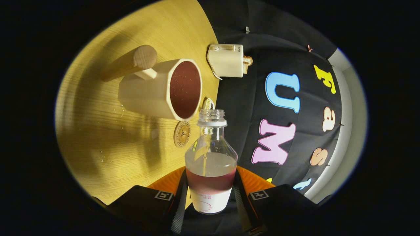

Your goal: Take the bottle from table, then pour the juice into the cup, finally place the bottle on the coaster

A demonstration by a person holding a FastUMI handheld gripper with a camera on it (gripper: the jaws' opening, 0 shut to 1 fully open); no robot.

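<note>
My gripper (pixel 210 196) is shut on the lower body of a clear, uncapped bottle (pixel 210 154), one finger on each side. A band of red juice sits low in the bottle against its white label. The whole view is rolled sideways, so the wooden table (pixel 105 144) stands like a wall beside the bottle. Beyond the bottle's mouth is a cream cup (pixel 154 90) with a round wooden handle (pixel 144 59); dark red juice fills its inside. A round cork coaster (pixel 182 133) lies on the table between the cup and the bottle.
A cream toaster (pixel 226 60) with a slice of bread in it stands at the table's far edge by the booth wall. A small yellowish object (pixel 208 104) peeks out just past the bottle's mouth, beside the cup.
</note>
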